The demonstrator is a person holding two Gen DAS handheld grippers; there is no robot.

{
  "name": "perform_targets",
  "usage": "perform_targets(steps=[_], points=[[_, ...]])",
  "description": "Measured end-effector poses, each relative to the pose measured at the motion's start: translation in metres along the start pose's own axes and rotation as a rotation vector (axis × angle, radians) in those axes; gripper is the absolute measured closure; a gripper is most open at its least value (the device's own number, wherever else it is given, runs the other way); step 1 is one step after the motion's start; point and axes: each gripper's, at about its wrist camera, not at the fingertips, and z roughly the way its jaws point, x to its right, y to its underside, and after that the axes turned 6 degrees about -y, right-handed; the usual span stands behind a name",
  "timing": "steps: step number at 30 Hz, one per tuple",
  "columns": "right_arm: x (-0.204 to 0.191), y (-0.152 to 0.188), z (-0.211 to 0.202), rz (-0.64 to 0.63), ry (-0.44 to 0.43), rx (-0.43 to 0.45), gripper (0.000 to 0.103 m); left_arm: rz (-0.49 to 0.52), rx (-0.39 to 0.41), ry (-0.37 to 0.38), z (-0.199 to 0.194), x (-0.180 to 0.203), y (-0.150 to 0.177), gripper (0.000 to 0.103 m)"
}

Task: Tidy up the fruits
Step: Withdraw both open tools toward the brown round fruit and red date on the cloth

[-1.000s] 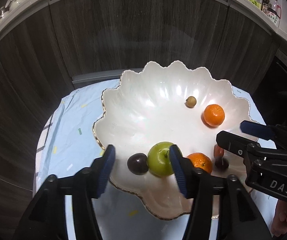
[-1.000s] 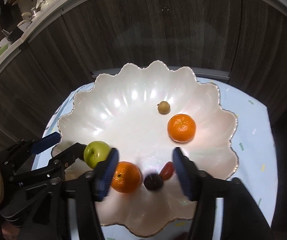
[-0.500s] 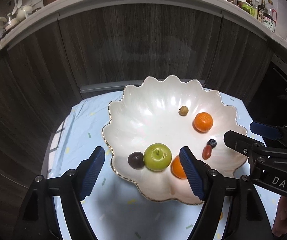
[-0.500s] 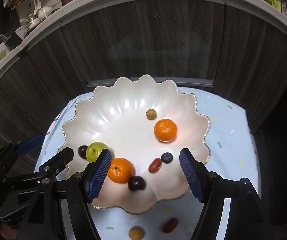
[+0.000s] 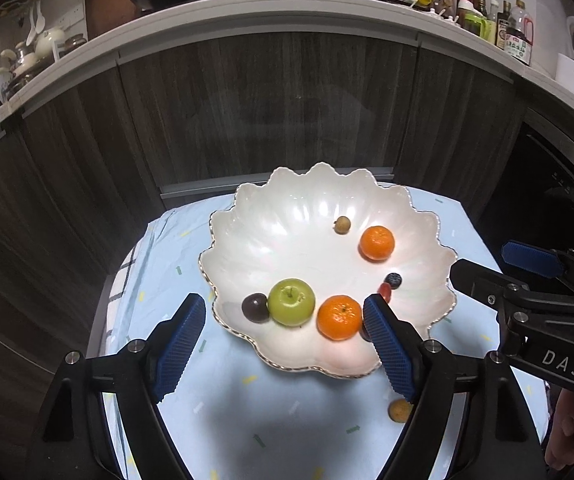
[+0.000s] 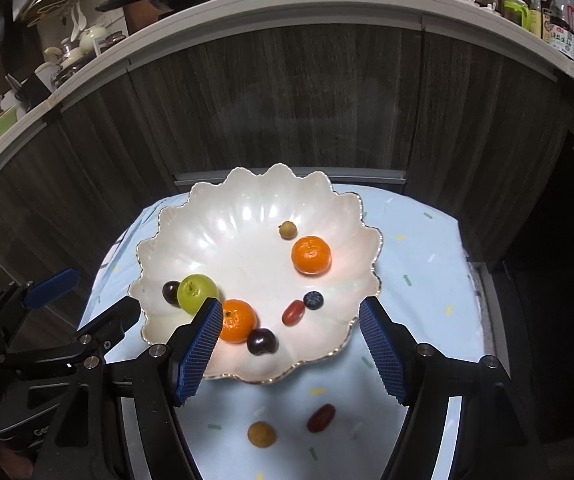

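A white scalloped bowl (image 5: 287,240) (image 6: 227,248) holds a green apple (image 5: 291,302) (image 6: 197,293), two oranges (image 5: 339,317) (image 5: 376,243), dark plums (image 5: 255,308) (image 6: 262,341), a blueberry (image 6: 313,300), a red grape (image 6: 293,312) and a small tan fruit (image 6: 288,229). Outside the bowl, a tan fruit (image 6: 261,434) and a red grape (image 6: 321,417) lie on the cloth. My left gripper (image 5: 282,300) hovers above the bowl's near rim, jaws opening, nothing between them. My right gripper (image 6: 291,303) hangs open and empty beside it.
The bowl sits on a small table under a pale blue cloth (image 5: 167,280). Dark wood cabinet doors (image 5: 267,112) stand close behind it. Above them a white counter (image 5: 247,8) carries a pan, bottles and crockery. A hand (image 5: 571,436) shows at the lower right.
Both grippers have pulled back and up from the bowl, and both have opened wider. The apple and the fruits near the right gripper now lie free in the bowl.
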Motion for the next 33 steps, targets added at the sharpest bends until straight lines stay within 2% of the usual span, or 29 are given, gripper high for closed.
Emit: perform_targets(steps=[15,33], points=[[0.027,0.024,-0.019,-0.014,0.013,0.006,0.032,0.036,-0.008,-0.01,-0.018,0.036,0.02,0.022],[0.046,0.057,-0.011,-0.116,-0.002,-0.046,0.032,0.077,-0.076,-0.013,-0.005,0.069,0.058,0.02]])
